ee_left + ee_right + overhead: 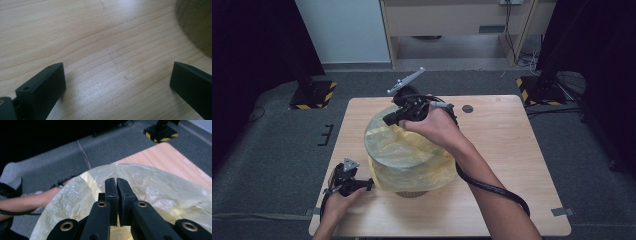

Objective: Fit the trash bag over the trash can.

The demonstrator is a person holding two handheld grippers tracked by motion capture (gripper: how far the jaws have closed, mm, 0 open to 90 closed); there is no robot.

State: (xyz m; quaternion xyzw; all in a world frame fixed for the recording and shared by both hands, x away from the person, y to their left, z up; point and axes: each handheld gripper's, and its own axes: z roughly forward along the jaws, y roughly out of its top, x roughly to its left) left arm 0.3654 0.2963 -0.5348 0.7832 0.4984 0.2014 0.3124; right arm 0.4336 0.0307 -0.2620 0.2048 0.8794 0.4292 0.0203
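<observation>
One table [512, 150], one round bin [411, 192] mid-table, one yellow bag [412, 155] lining it and draped over its rim; two grippers. Your left gripper [368, 185] rests near the table's front-left edge, just beside the bin, jaws spread wide with nothing between them. Your right gripper [388, 120] sits at the bag's far rim, jaws clenched; whether plastic is pinched between them, you cannot tell. The left gripper view gives bare wood grain and the bin's woven base. The right gripper view gives crinkled film close up and your left forearm [30, 201] beyond.
</observation>
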